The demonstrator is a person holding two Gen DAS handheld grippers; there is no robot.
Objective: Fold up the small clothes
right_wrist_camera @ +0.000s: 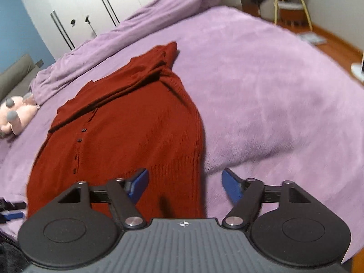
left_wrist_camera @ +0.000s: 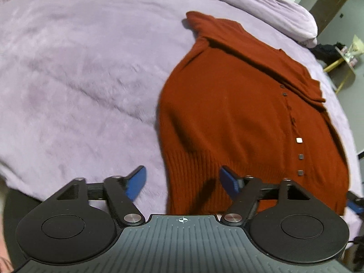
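Note:
A rust-red knitted cardigan lies flat on the lilac bed cover, buttons up, its sleeves folded across the chest. My left gripper hovers open over the ribbed hem's left corner: one blue pad is over the cover, the other over the knit. In the right wrist view the same cardigan runs away from me. My right gripper stands open above the hem's right corner, with the garment's side edge passing between its pads. Nothing is pinched in either. Each gripper shows at the edge of the other's view.
A bunched lilac duvet lies along the bed's far side, before white wardrobe doors. A pink plush toy rests near the cardigan's collar end. A yellow-legged stand and wooden floor lie beyond the bed.

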